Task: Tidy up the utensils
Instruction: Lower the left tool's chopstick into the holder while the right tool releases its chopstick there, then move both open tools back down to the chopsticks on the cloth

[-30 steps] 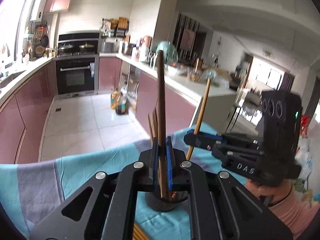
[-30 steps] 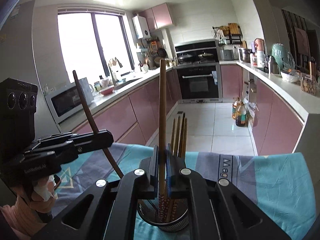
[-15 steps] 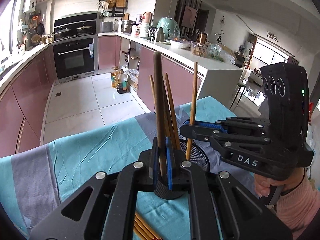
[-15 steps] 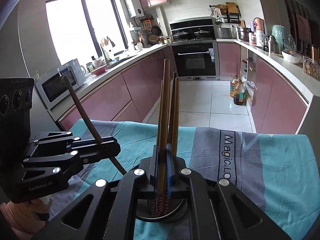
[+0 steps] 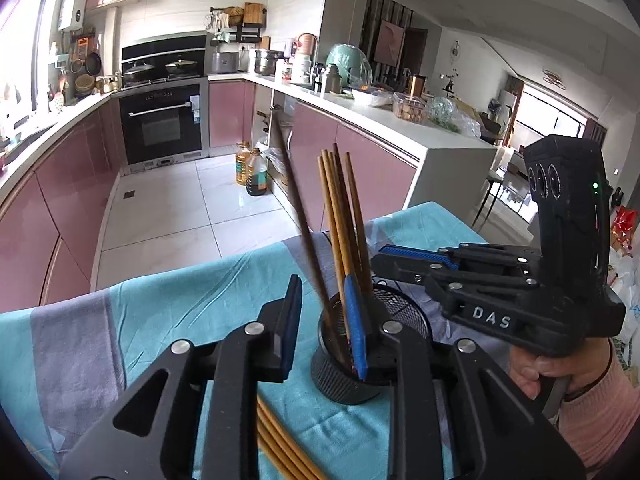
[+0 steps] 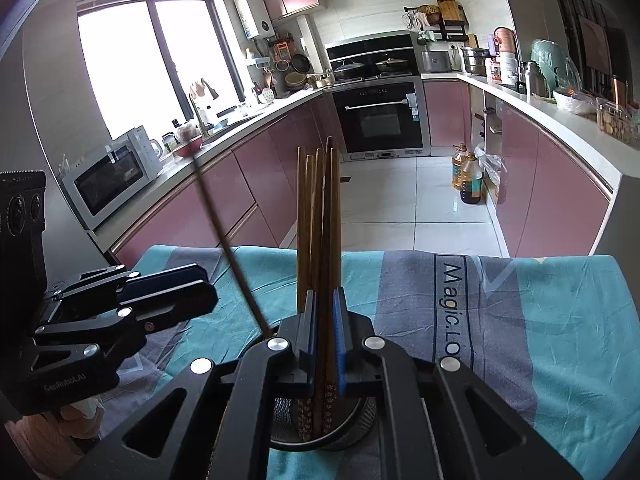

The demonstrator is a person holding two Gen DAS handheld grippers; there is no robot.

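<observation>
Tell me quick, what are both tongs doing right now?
Left tongs: opening, dark chopstick loose between them.
Right tongs: closed on a brown chopstick.

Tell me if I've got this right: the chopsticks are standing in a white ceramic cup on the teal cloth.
Not quite. The chopsticks stand on the teal cloth in a black mesh holder, not a white ceramic cup. The left wrist view shows its dark wire mesh clearly.

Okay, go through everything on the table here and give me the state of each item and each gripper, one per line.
Left gripper: jaws opening, dark chopstick leaning free between them.
Right gripper: shut on a brown chopstick.
Mesh holder: upright, chopsticks standing in it.
Loose chopsticks: lying flat on the cloth.
</observation>
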